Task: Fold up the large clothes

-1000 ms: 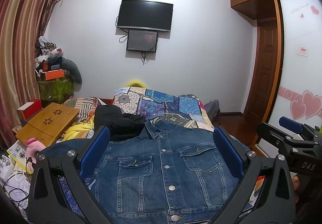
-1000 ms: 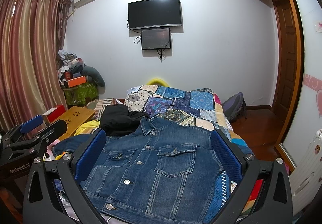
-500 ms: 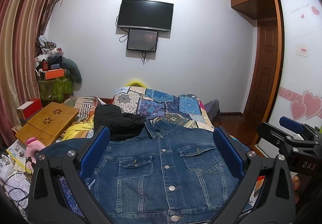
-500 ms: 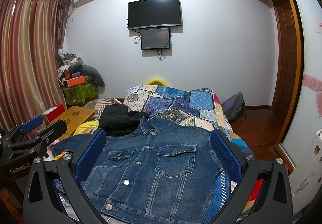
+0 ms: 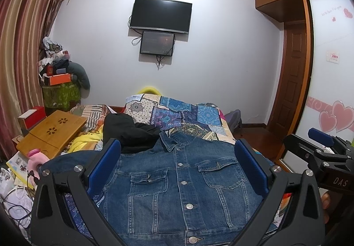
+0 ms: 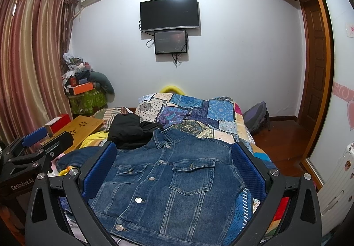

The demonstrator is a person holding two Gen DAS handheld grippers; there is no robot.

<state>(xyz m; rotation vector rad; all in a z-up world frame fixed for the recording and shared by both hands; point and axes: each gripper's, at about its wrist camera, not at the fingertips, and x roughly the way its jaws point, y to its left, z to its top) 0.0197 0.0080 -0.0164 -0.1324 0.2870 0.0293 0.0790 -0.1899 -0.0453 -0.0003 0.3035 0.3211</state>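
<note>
A blue denim jacket (image 5: 177, 181) lies flat and face up on the bed, buttoned, collar toward the far wall; in the right wrist view the denim jacket (image 6: 168, 181) fills the near bed. My left gripper (image 5: 177, 164) hovers above it, open, nothing between its blue pads. My right gripper (image 6: 173, 163) is also open and empty over the jacket. The left gripper (image 6: 33, 146) shows at the left edge of the right wrist view, and the right gripper (image 5: 320, 148) at the right edge of the left wrist view. One jacket sleeve (image 5: 73, 159) spreads left.
A black garment (image 5: 128, 131) is heaped beyond the jacket's left shoulder on the patchwork bedspread (image 5: 177, 113). A wooden lap table (image 5: 53, 131) and clutter sit left of the bed. A backpack (image 6: 256, 116) leans by the far wall; a wardrobe door (image 5: 331, 82) stands right.
</note>
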